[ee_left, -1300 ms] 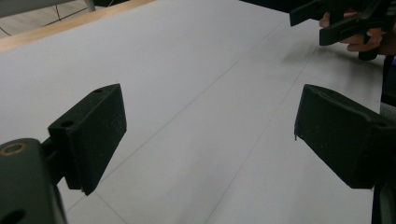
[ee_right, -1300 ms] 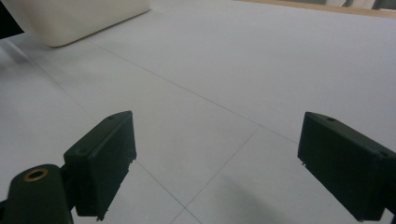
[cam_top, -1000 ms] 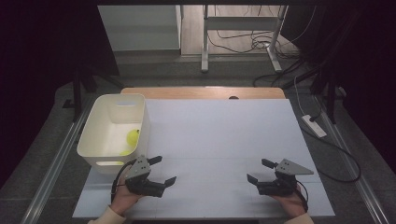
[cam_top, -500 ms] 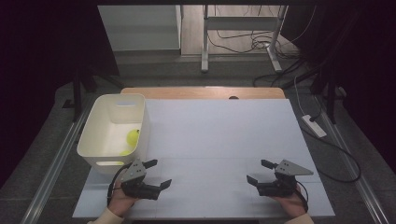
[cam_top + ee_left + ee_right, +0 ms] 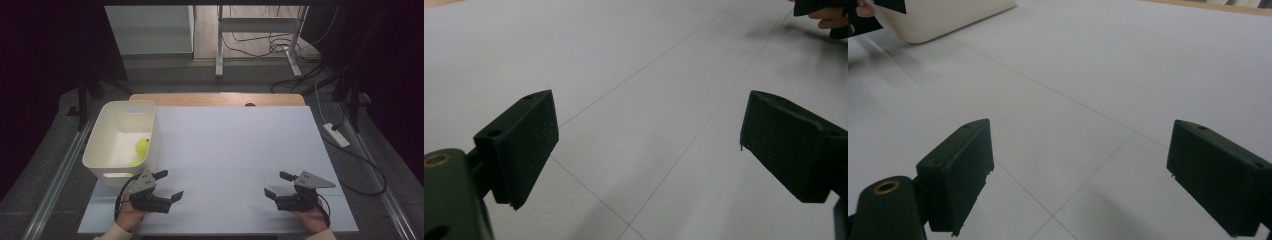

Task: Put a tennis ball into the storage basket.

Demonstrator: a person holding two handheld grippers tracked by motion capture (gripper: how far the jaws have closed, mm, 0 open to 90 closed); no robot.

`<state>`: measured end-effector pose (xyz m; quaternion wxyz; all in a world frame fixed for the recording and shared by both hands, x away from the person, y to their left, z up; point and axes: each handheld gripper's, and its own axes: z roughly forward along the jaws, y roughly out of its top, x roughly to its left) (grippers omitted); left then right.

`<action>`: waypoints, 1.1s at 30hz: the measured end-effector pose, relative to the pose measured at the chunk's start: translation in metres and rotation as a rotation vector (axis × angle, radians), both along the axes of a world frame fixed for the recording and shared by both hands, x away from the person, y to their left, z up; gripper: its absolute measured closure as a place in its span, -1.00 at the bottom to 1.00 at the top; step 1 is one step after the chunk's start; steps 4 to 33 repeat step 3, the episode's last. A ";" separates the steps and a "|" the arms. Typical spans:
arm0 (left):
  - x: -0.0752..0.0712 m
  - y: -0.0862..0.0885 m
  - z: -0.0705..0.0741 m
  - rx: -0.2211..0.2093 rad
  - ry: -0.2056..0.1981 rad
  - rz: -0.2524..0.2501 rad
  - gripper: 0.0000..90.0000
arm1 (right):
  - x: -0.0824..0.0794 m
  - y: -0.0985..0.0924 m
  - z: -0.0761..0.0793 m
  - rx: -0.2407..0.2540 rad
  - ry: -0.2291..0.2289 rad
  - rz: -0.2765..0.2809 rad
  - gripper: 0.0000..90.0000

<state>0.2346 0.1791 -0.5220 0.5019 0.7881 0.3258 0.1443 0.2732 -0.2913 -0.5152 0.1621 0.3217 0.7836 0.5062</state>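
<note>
Near edge of the desk point(image 5: 235, 150): left gripper point(image 5: 167, 185) sits toward the near left corner, jaws spread wide, released, nothing between them, only bare white surface in the left gripper view. Right gripper point(image 5: 276, 184) toward the near right corner, also released, jaws wide apart over bare surface, nothing held. Both point inward at each other, well apart. A hand point(image 5: 127, 216) holds the left gripper from the near edge, another hand point(image 5: 312, 220) holds the right.

Just beyond the left gripper, along the left edge: white bin point(image 5: 100, 145), upright, open top. Inside it a yellow-green ball point(image 5: 142, 146) against the right wall, a second yellowish item just nearer, too small to tell.

Far edge: bare wooden strip point(image 5: 215, 99).
</note>
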 end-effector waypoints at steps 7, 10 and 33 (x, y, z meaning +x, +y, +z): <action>0.000 0.000 0.000 0.000 0.000 -0.001 -0.79 | 0.000 0.000 0.000 0.000 0.000 0.000 -0.74; 0.000 0.000 0.000 0.000 0.000 -0.001 -0.79 | 0.000 0.000 0.000 0.000 0.000 0.000 -0.74; 0.000 0.000 0.000 0.000 0.000 -0.001 -0.79 | 0.000 0.000 0.000 0.000 0.000 0.000 -0.74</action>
